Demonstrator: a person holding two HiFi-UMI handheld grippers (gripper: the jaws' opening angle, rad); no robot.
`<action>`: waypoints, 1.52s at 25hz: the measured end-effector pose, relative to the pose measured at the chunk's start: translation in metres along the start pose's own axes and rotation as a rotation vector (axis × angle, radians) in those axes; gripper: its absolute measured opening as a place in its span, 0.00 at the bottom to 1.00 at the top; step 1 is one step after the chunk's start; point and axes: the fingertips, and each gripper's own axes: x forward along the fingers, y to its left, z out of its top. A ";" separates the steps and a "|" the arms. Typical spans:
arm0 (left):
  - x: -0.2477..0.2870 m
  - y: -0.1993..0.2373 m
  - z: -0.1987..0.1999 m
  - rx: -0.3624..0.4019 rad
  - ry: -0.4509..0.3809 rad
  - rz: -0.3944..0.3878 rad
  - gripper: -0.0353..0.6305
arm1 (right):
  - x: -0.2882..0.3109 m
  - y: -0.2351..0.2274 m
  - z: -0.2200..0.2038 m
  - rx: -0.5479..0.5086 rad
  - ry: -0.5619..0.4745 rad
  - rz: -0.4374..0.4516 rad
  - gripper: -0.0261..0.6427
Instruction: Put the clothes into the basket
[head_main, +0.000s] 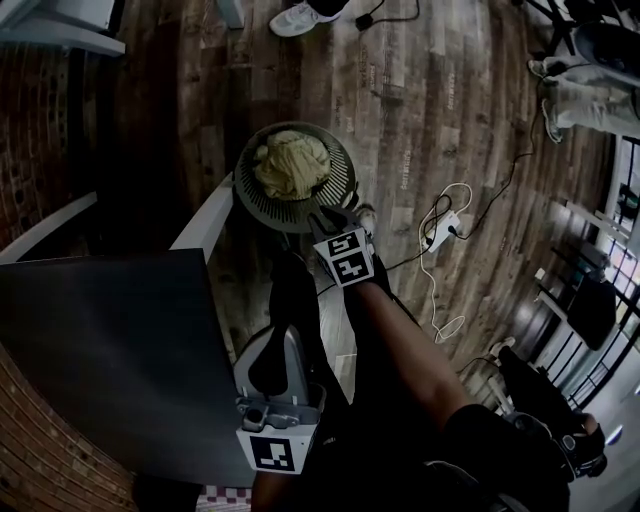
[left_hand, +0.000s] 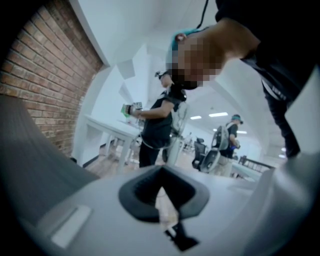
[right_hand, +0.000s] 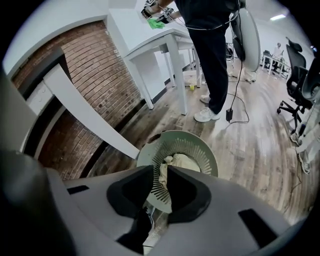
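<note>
The round slatted basket (head_main: 342, 186) stood on the wooden floor (head_main: 450, 120), and the cream clothes (head_main: 290, 165) lay bunched inside it, filling its middle and reaching no higher than the rim. The right gripper (head_main: 319, 213) hung steeply nose-down just above the basket's near rim, its marker cube on the side away from the basket. In the right gripper view its jaws stood a narrow gap apart and released, with nothing pinched; only the basket's slats and the heap of cloth showed through the gap. The left gripper (head_main: 272, 350) was well back from the basket, on the person's side and nearly level, over the edge of the dark desk (head_main: 100, 340) that lay to the basket's left. In the left gripper view its jaws met at the tips, clenched on nothing. A white beam (head_main: 205, 222) ran slanting from the desk toward the basket's left rim. To the basket's right, apart from it, a white power strip (head_main: 443, 232) with a looping cable lay on the floor. Beyond the basket a person (right_hand: 210, 60) in dark trousers and white shoes stood beside a white desk (right_hand: 150, 35), and a brick wall (right_hand: 100, 80) rose to the basket's left.
</note>
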 end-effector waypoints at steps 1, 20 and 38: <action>-0.001 0.000 0.000 -0.002 -0.001 0.001 0.06 | -0.003 0.000 0.001 -0.001 -0.007 -0.006 0.14; -0.024 -0.038 0.093 0.052 -0.001 0.008 0.06 | -0.184 0.051 0.079 0.027 -0.128 0.029 0.05; -0.048 -0.076 0.163 0.076 -0.019 -0.010 0.06 | -0.351 0.093 0.157 -0.080 -0.390 0.068 0.05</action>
